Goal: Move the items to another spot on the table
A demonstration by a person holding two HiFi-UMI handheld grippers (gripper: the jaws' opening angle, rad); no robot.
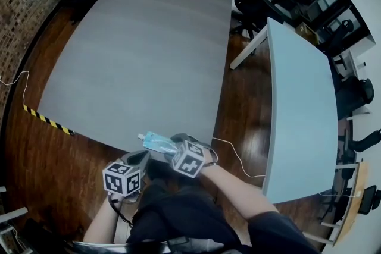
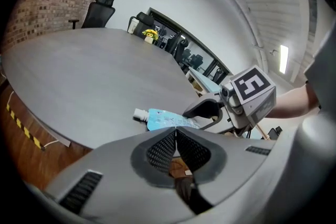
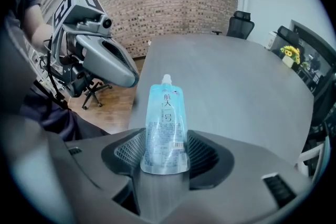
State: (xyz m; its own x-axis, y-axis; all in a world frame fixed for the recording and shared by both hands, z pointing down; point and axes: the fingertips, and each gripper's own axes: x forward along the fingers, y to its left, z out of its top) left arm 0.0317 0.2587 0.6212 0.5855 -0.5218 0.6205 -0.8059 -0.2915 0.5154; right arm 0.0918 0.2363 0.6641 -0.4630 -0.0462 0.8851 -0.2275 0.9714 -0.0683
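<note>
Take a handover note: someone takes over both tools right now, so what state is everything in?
Left tool: shut, empty, held just short of the near edge of the grey table.
Right tool: closed on the base of the pale blue spouted drink pouch.
Pouch: at the table's near edge, spout pointing away from the right tool.
Done: pouch gripped; it does not look moved to a new spot yet.
Left: carry it to another spot on the table and release it.
</note>
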